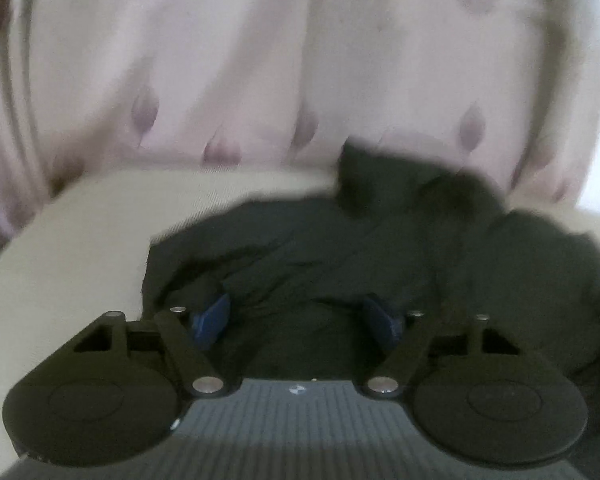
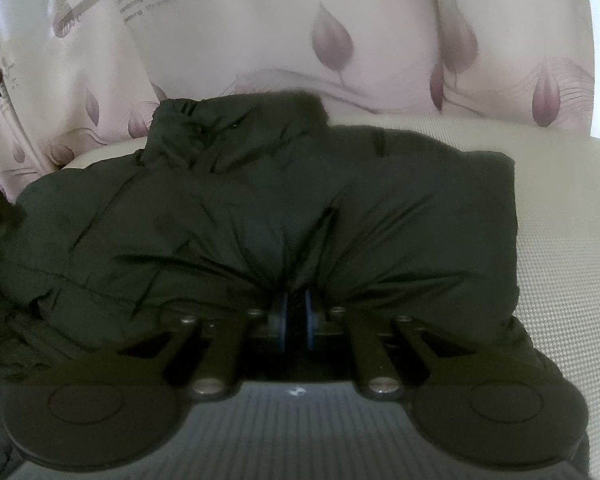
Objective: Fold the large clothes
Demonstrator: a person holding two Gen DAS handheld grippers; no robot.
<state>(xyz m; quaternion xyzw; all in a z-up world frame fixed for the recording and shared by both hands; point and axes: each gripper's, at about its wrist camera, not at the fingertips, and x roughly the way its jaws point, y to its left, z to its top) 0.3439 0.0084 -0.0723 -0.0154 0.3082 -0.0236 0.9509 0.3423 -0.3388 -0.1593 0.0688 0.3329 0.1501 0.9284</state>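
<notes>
A dark, puffy jacket (image 1: 320, 256) lies crumpled on a cream fabric surface (image 1: 80, 240). In the left wrist view, which is blurred, my left gripper (image 1: 297, 320) is low over the jacket. Its blue pads (image 1: 212, 320) stand wide apart with jacket fabric bulging between them, and no clear pinch shows. In the right wrist view the jacket (image 2: 228, 208) fills the middle, its collar bunched at the far side. My right gripper (image 2: 298, 314) is shut on a fold at the jacket's near edge, and creases fan out from the pinch.
A pale pink curtain with purple leaf prints (image 2: 380, 20) hangs just behind the cream surface (image 2: 560, 240), and it also fills the top of the left wrist view (image 1: 260, 60). Bare cream surface shows left of the jacket in the left view and right of it in the right view.
</notes>
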